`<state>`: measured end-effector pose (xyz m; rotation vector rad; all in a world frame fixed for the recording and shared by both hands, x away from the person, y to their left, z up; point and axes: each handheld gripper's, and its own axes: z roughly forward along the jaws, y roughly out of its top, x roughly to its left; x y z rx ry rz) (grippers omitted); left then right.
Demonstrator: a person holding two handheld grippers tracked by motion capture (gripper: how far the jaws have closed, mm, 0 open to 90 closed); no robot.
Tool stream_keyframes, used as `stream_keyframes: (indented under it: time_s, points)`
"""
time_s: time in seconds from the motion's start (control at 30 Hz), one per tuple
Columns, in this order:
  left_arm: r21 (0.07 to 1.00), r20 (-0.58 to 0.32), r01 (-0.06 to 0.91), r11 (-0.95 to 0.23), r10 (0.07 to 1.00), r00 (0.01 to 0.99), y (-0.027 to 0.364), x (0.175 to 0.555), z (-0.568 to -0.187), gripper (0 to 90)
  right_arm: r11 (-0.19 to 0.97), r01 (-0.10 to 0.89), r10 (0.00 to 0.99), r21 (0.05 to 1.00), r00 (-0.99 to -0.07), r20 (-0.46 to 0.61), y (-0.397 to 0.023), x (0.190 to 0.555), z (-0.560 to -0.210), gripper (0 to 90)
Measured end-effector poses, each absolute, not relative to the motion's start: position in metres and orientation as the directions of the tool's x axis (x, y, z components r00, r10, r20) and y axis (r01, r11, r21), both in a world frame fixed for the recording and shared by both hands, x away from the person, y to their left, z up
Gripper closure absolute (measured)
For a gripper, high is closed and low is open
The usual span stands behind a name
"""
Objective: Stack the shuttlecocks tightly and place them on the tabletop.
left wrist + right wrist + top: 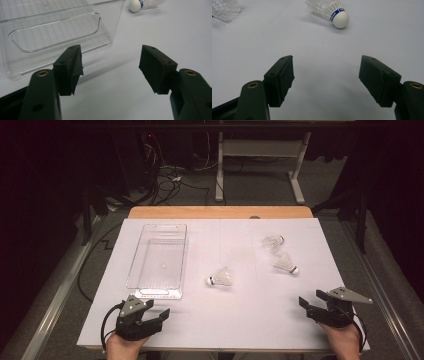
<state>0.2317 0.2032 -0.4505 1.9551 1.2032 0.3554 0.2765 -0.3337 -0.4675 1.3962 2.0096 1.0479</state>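
Observation:
Three white shuttlecocks lie on the white table sheet: one in the middle [220,278], one at the right [286,264] and one behind it [273,241]. A clear plastic bin [159,260] stands empty at the left. My left gripper [159,311] rests open near the front edge, just in front of the bin's near wall [57,35], with the middle shuttlecock's cork [135,5] far off. My right gripper [311,299] is open at the front right, facing the right shuttlecock [332,10], with nothing between its jaws [327,80]. A second shuttlecock's skirt [223,10] shows at the far left of that view.
The white sheet [240,320] covers a wooden table whose far edge [220,212] shows. Beyond it lie floor cables [165,177] and a white desk frame [260,157]. Metal rails run along both sides.

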Motion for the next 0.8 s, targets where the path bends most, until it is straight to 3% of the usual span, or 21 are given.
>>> stream_keyframes:
  time_s: [0.8]
  points:
    - [0.748,-0.168,0.613,-0.253,0.822,0.544,0.182,0.235,-0.449,38.0,0.192,0.568,0.925,0.800,-0.377,0.046,-0.333,0.277,-0.468,28.5]
